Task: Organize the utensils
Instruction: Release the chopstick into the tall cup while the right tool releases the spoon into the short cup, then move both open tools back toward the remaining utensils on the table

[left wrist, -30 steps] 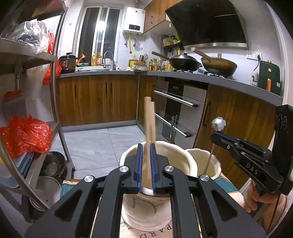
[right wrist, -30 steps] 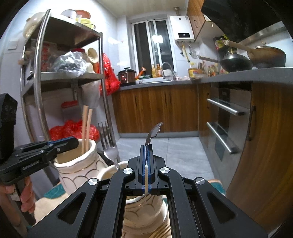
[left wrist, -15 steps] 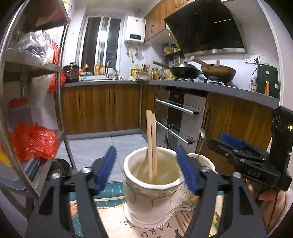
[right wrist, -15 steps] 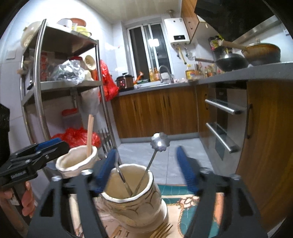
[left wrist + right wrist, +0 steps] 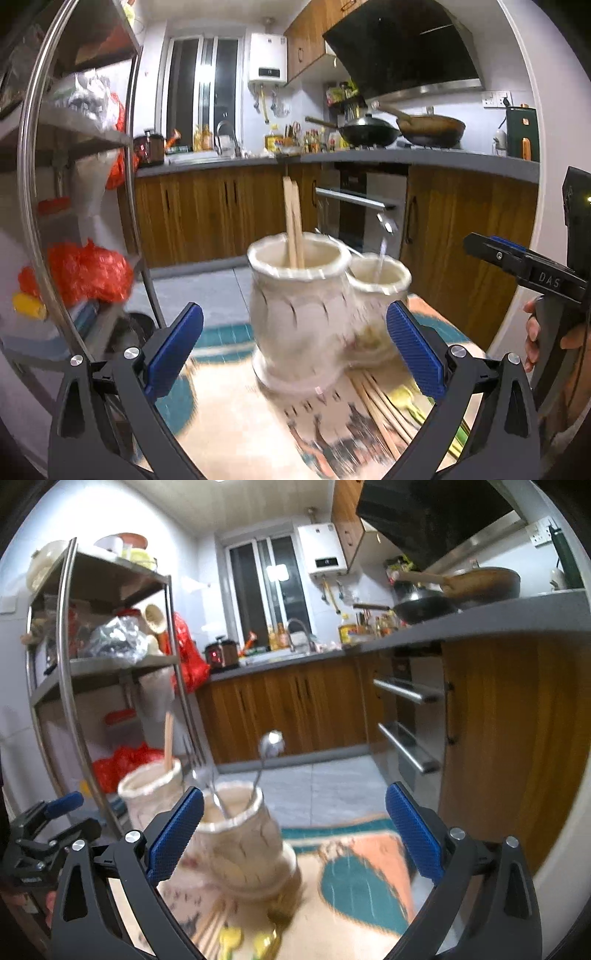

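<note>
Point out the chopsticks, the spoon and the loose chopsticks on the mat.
chopsticks [image 5: 293, 221], left wrist view, mid-shaft above the bigger jar's rim
spoon [image 5: 271, 743], right wrist view, its flower-shaped handle end
loose chopsticks [image 5: 380, 410], left wrist view, middle of the bundle

The setting is a domestic kitchen. Wood-fronted base cabinets [image 5: 207, 214] carry a grey counter [image 5: 424, 158] fitted with a sink and faucet [image 5: 227, 138]. Two woks [image 5: 430, 129] sit on the hob beneath a black range hood [image 5: 402, 48]. A built-in oven [image 5: 364, 206] occupies the cabinet run. A wall-mounted water heater [image 5: 267, 61] hangs beside the window [image 5: 266, 590]. A steel storage rack [image 5: 99, 664] holds bags and containers. Floor is grey tile [image 5: 325, 786].
</note>
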A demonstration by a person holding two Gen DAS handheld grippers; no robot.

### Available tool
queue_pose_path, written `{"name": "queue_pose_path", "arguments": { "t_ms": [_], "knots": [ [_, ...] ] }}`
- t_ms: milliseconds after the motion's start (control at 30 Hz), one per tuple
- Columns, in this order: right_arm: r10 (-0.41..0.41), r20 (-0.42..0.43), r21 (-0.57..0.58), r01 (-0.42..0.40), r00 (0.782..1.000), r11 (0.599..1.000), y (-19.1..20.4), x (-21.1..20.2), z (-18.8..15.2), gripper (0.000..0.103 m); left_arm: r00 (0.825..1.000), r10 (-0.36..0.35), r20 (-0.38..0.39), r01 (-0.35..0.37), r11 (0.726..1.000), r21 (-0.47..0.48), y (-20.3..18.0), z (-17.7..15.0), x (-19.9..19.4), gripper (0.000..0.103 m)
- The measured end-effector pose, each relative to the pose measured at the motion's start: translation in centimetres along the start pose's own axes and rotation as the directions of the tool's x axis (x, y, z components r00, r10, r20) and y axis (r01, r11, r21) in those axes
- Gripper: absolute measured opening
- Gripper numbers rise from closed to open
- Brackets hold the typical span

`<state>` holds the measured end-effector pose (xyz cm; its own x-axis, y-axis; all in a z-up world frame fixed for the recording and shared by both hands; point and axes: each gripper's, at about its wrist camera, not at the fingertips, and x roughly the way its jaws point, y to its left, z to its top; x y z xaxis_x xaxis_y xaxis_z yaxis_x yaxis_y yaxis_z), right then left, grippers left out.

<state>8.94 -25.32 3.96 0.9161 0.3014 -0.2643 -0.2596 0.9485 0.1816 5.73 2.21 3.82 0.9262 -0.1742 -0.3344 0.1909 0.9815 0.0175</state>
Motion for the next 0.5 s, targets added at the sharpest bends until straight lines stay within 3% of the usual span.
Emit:
{"name": "queue_pose_path", "arguments": {
  "t_ms": [233, 500],
  "knots": [
    [-0.034, -0.144, -0.007, 0.034, 0.989, 0.999, -0.3, -0.8, -3.1, 0.098, 0.989, -0.023, -0.148, 0.028, 0.999, 0.029, -2.0, -3.7, 0.1, 0.098],
    [-0.023, -0.376, 0.012, 0.029, 0.926, 1.000, -0.5, 1.4, -6.5, 0.098, 0.940, -0.030, -0.340, 0.049, 0.998, 0.048, -3.3, -7.1, 1.6, 0.097]
  ]
}}
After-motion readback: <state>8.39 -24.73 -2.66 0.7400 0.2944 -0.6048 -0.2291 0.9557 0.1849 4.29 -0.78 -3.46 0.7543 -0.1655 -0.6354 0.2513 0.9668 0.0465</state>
